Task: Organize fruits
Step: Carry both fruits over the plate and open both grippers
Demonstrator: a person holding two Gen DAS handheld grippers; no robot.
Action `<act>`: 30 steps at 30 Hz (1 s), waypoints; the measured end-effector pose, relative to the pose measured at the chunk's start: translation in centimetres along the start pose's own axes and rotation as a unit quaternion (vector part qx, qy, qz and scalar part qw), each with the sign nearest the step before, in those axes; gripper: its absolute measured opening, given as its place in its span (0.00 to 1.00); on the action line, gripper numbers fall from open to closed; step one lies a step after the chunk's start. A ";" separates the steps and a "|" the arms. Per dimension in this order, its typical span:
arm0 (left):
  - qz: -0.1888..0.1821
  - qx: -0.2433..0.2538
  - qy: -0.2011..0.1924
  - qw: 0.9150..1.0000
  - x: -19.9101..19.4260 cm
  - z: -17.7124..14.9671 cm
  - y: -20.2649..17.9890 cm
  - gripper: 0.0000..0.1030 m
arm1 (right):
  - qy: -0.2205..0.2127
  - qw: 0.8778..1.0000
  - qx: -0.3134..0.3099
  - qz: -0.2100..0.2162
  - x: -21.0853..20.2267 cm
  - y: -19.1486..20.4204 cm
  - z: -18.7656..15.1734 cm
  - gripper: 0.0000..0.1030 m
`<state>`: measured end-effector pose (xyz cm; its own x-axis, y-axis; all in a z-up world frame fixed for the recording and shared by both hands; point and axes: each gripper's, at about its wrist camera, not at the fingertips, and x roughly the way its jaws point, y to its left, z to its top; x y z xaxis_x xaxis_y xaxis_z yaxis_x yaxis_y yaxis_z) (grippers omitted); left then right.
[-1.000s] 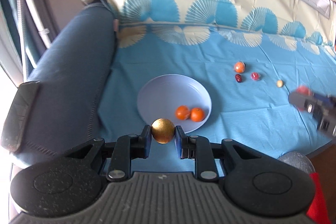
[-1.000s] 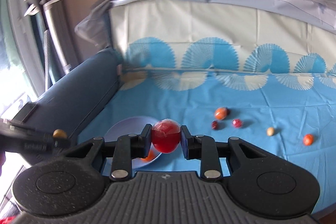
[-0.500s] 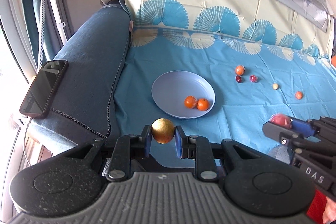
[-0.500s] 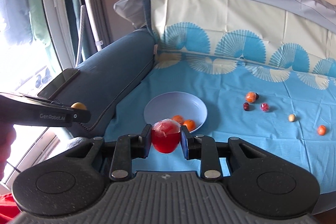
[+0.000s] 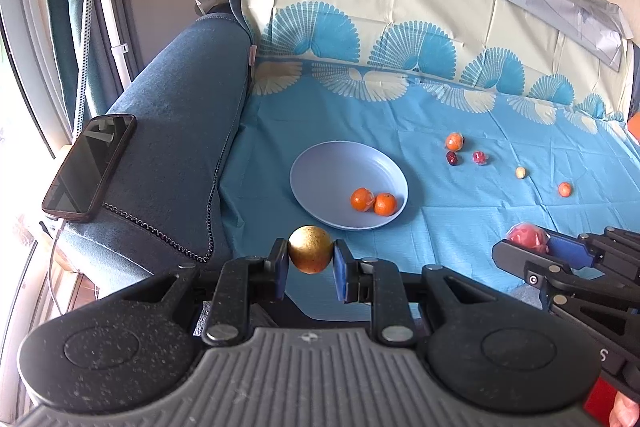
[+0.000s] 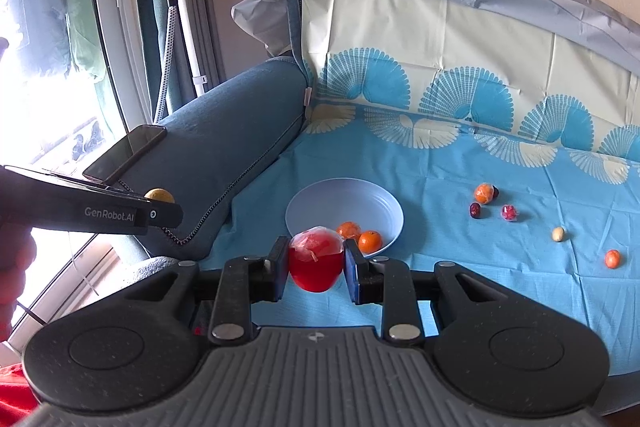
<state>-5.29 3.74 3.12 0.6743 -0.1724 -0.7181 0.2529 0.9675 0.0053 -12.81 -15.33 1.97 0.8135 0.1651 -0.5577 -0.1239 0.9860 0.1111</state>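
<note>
Strong daylight enters from the window (image 6: 48, 75) on the left, blown out to white there. The blue cloth (image 5: 460, 227) is evenly bright, with soft shadows under the fruits. Both views are sharp; fisheye bending curves the edges, and the corners go black.

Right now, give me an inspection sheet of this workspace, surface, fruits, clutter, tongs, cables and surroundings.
Surface: blue patterned cloth spread over a sofa seat.
Job's things: lilac plate holds two oranges; five small fruits lie loose on the cloth to its right.
Clutter: phone lying on the armrest.
Tongs: left tongs shut on a golden round fruit; right tongs shut on a red wrapped fruit.
Cables: thin cord hanging below the phone.
Surroundings: window, curtain, white stand.
</note>
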 end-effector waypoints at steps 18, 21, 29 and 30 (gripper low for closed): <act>0.001 0.011 0.027 1.000 6.3 3.2 -0.3 0.25 | 0.023 1.000 0.008 -0.006 5.5 -1.6 1.1 0.29; -0.001 0.013 0.033 0.999 8.6 4.3 -0.6 0.25 | 0.028 1.000 0.010 -0.010 7.7 -2.4 1.5 0.29; -0.002 0.024 0.054 0.998 16.7 7.3 -1.7 0.25 | 0.044 0.999 0.015 -0.020 15.2 -5.2 2.6 0.29; 0.000 0.025 0.058 0.998 17.8 7.6 -1.8 0.25 | 0.047 0.999 0.017 -0.022 16.3 -5.6 2.7 0.29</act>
<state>11.52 -2.51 -4.37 0.5902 -0.1470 -0.7938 0.2889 0.9566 0.0377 2.72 -18.20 -5.51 0.7609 0.1246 -0.6368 -0.0686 0.9913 0.1120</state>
